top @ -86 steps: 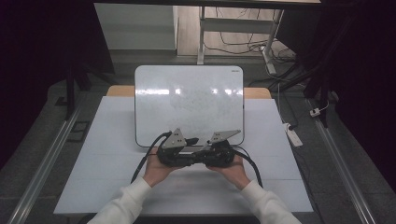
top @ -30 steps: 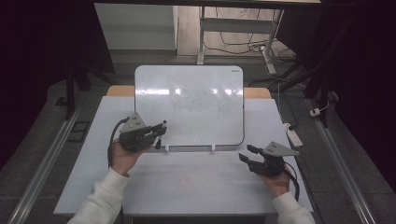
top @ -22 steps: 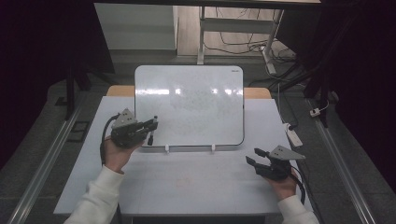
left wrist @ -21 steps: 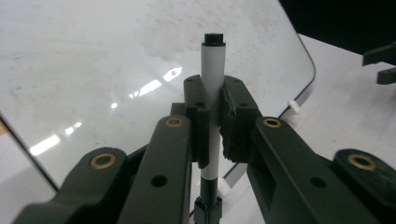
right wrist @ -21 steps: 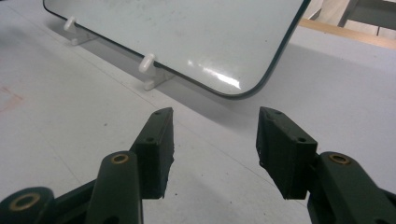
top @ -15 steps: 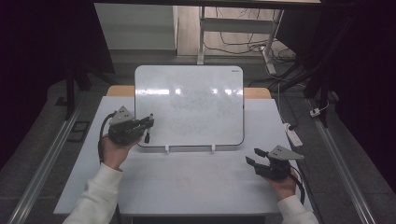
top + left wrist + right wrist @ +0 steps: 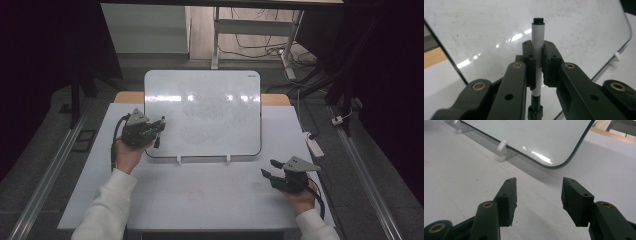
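At the left of the high view, we see the left gripper (image 7: 159,126) raised at the left edge of the whiteboard (image 7: 202,112), held in a hand with a white sleeve. In the left gripper view its two black jaws are pressed onto a whiteboard marker (image 7: 538,52), pinching the white barrel from both sides. The marker stands upright in the middle of that frame, its black end at the top and a black part showing below the pads, with the glossy board surface right behind it. We cannot tell whether the marker touches the board.

The whiteboard leans upright in the centre of the high view, resting on two small white clips (image 7: 178,160) on the white table (image 7: 200,200). Faint grey smudges cover its middle, and light glares run across its upper part.

In the lower right of the high view the right gripper (image 7: 270,169) sits low over the table, well apart from the board's lower right corner. In the right gripper view its jaws stand spread with bare tabletop between them, and nothing is pinched. The board's rounded corner and one white clip lie in the upper part of that frame.
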`<state>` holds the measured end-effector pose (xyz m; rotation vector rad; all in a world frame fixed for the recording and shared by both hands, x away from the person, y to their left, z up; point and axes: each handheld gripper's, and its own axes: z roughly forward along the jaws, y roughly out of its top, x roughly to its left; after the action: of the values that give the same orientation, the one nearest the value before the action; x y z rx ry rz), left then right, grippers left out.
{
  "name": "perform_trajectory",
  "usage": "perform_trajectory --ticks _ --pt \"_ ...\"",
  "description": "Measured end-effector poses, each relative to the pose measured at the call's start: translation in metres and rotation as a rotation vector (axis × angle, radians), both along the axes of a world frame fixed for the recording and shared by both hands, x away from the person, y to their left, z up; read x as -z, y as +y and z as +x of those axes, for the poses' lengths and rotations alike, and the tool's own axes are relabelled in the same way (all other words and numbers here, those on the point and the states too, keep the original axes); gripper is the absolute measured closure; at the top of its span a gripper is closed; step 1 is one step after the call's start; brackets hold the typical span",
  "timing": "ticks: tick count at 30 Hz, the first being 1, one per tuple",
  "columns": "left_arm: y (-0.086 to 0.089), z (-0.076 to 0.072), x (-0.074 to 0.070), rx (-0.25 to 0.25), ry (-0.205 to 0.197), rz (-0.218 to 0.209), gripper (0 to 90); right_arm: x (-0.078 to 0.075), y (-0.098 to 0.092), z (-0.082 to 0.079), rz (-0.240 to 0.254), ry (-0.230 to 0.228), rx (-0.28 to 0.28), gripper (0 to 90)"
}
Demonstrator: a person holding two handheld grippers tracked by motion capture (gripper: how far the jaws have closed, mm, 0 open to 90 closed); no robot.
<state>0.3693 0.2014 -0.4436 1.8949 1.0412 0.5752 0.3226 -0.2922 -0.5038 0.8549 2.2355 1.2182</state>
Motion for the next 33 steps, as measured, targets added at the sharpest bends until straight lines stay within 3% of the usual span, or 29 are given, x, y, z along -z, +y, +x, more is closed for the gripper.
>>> perform_trajectory --ticks 7,19,27,33 --pt "0.000 0.013 0.010 -0.038 0.036 0.026 81.4 0.001 0.002 0.001 -0.011 -0.001 -0.001 46.4" --pt "-0.014 0.028 0.019 -0.043 0.026 0.118 80.3 0.003 0.005 0.001 -0.035 0.003 -0.005 46.4" --pt "-0.013 0.028 0.020 -0.046 0.006 0.119 79.3 0.005 0.007 0.001 -0.051 0.003 -0.012 46.4" --pt "-0.012 0.026 0.018 -0.055 -0.019 0.110 71.7 0.005 0.007 0.001 -0.059 0.003 -0.014 46.3"
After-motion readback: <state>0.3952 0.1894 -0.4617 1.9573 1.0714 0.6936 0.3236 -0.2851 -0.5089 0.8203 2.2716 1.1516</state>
